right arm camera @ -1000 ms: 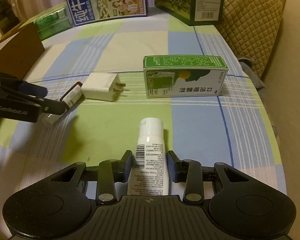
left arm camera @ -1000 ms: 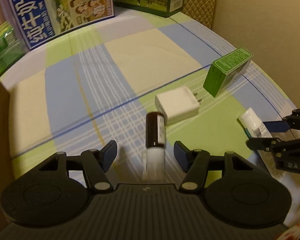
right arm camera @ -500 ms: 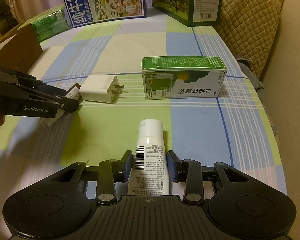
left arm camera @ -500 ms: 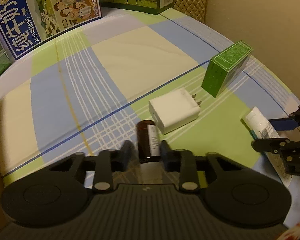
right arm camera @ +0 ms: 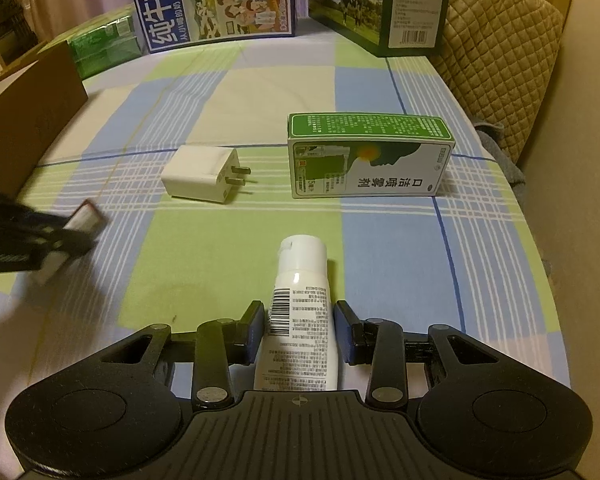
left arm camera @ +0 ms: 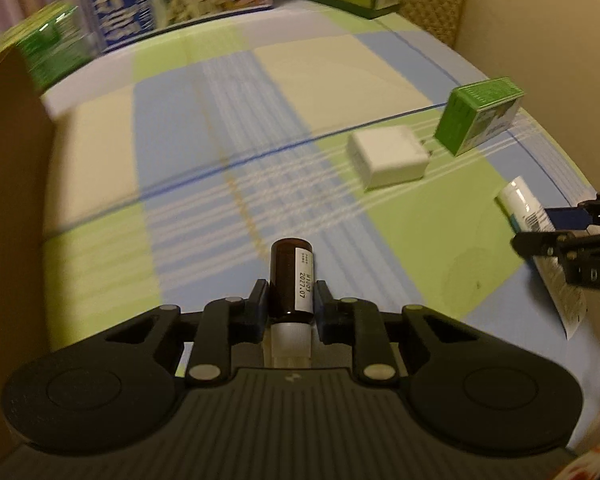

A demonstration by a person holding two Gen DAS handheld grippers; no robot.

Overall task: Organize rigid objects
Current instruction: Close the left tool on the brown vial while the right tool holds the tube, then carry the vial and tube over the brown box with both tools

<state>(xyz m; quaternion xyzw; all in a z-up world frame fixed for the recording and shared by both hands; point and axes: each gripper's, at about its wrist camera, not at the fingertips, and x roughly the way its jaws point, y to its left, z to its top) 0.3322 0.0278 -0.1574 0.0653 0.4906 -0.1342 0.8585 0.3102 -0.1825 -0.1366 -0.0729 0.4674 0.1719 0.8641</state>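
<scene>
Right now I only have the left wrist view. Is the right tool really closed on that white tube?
Observer: Yes. The right wrist view shows the right tool with a pad against each side of the tube.
Operator: How does the green box lie?
Observer: The box lies on a long side, with its long printed face turned toward the right tool.
Operator: And the charger's prongs?
Observer: The charger lies flat with two prongs pointing at the box, and there is bare cloth between them.
</scene>
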